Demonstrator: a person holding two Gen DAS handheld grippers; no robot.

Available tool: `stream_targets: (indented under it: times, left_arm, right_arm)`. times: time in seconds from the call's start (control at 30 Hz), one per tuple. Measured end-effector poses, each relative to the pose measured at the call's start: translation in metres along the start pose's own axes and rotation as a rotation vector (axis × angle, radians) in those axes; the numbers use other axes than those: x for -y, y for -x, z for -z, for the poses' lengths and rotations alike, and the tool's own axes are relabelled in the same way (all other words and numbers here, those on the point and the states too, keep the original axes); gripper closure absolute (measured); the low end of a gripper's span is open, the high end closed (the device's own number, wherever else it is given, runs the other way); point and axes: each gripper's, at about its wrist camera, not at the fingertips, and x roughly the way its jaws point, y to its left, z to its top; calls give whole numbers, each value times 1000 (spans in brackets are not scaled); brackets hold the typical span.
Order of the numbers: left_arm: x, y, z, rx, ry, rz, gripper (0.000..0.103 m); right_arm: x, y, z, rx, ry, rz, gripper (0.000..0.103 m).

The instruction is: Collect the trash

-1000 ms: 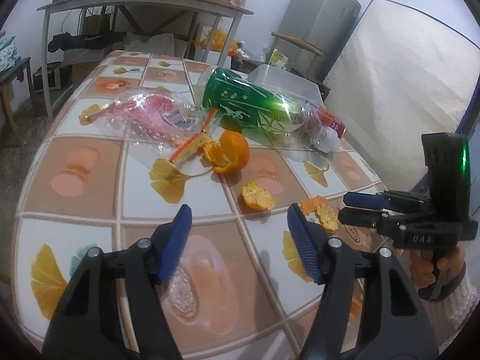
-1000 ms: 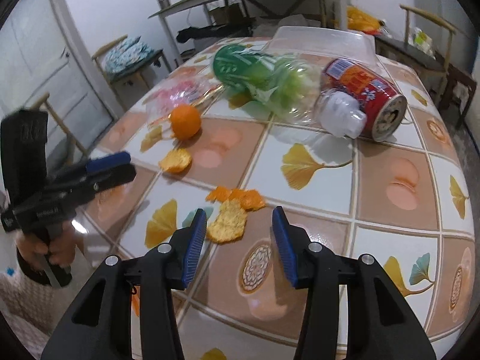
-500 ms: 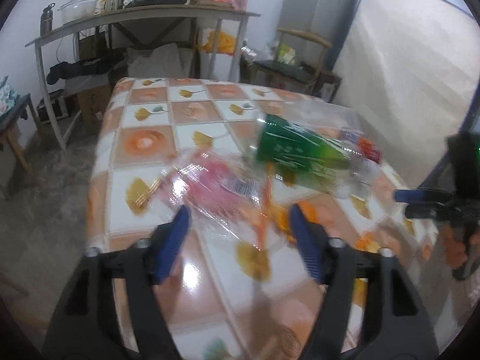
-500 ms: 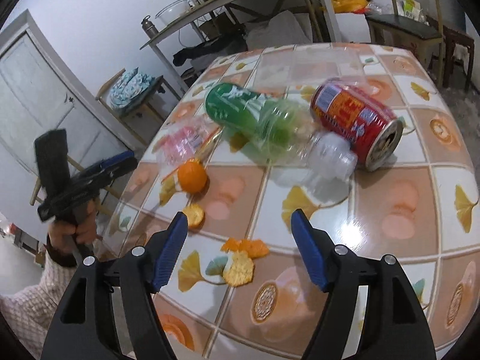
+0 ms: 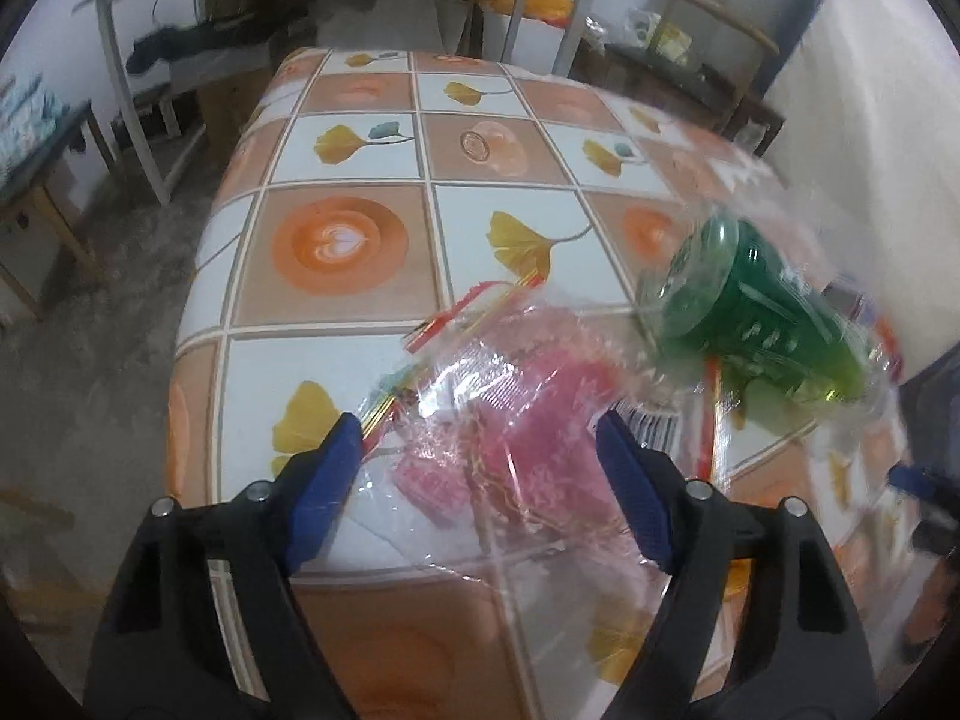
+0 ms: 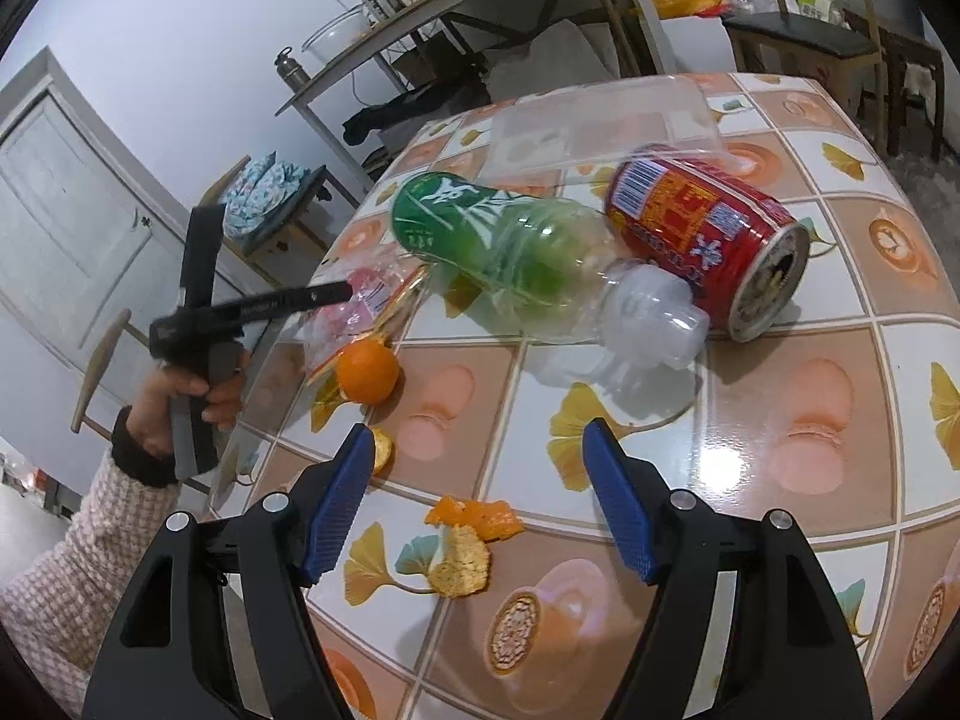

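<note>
A clear plastic bag with pink contents lies on the tiled table, right in front of my open left gripper, its fingers either side of it. A green plastic bottle lies just beyond; it also shows in the right wrist view. Beside it lie a red can, a clear cup, an orange piece and orange peels. My right gripper is open and empty above the peels. The left gripper shows from the side in the right wrist view.
A clear plastic container lies behind the can. The table edge drops off to the left. A metal shelf table, chairs and a door stand around.
My left gripper has swung left and forward from the peels to the pink bag. My right gripper has pulled back and up, and opened wider.
</note>
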Motion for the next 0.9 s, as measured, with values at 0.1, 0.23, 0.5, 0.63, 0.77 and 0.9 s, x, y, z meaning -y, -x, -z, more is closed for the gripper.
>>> stream_targets:
  times: [0.1, 0.23, 0.5, 0.63, 0.77, 0.9]
  left_arm:
    - [9, -1, 6, 18, -48, -59, 36]
    - [16, 1, 13, 41, -84, -78, 53]
    - [19, 6, 18, 79, -83, -110, 83]
    - [16, 8, 23, 91, -75, -106, 98]
    - [14, 10, 26, 108, -72, -93, 100]
    - [13, 19, 29, 140, -80, -70, 103]
  right_arm:
    - [6, -2, 1, -4, -15, 4, 33]
    - [7, -1, 3, 6, -15, 16, 33]
    - [11, 11, 6, 27, -17, 45, 33]
    - [13, 20, 6, 38, -16, 71, 33]
    - [13, 30, 6, 54, -15, 102, 33]
    - [16, 40, 4, 71, -16, 133, 33]
